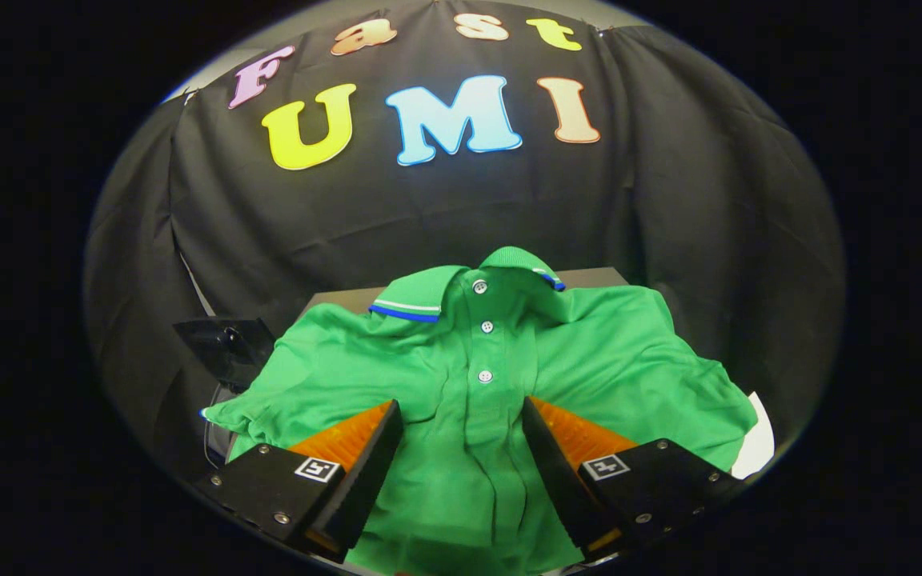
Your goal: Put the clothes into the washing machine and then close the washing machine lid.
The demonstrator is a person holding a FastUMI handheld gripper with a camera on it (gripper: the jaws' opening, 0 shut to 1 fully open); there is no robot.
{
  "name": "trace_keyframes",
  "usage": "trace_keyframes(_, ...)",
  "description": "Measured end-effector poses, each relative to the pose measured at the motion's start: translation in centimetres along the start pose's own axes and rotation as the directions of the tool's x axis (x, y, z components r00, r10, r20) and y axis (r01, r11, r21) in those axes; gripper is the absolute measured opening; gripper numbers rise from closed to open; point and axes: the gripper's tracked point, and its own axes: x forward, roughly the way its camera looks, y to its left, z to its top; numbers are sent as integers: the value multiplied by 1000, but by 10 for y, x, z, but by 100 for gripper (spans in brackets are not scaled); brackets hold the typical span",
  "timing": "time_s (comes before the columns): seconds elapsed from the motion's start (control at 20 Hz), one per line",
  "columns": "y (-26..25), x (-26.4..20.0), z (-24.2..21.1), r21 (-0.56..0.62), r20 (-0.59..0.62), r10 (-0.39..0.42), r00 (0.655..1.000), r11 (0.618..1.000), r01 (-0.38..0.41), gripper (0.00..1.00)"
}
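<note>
Green polo shirt [461, 376] between spread fingers [545, 448] (placket centred)

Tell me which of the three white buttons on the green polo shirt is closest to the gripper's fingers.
The lowest white button on the green polo shirt, just ahead of the open gripper; the other two sit higher, toward the collar.

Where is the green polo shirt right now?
In the gripper view, the green polo shirt lies spread out, collar away from the camera, on a dark surface before the black cloth wall. The open gripper hovers over its button placket, a finger on each side.
</note>
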Motion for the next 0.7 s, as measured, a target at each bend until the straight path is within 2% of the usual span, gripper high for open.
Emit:
trace_keyframes(0.1,-3,-1,-1,-16,-4,-19,1000,1000,19,93)
trace_keyframes(0.2,-8,1,-2,-39,0,-43,999,998,43,84)
trace_keyframes(0.25,-9,0,-2,-36,-6,-56,998,998,55,75)
trace_keyframes(0.3,-11,-1,-3,-22,-19,-82,996,996,81,73)
trace_keyframes(0.35,-12,0,-2,-10,-33,-102,994,995,101,61)
trace_keyframes(0.5,-8,1,-1,7,-54,-78,995,997,79,9)
trace_keyframes(0.55,-8,3,-1,10,-60,-70,996,997,71,2)
trace_keyframes(0.7,-8,1,-1,-7,-64,-69,996,998,69,2)
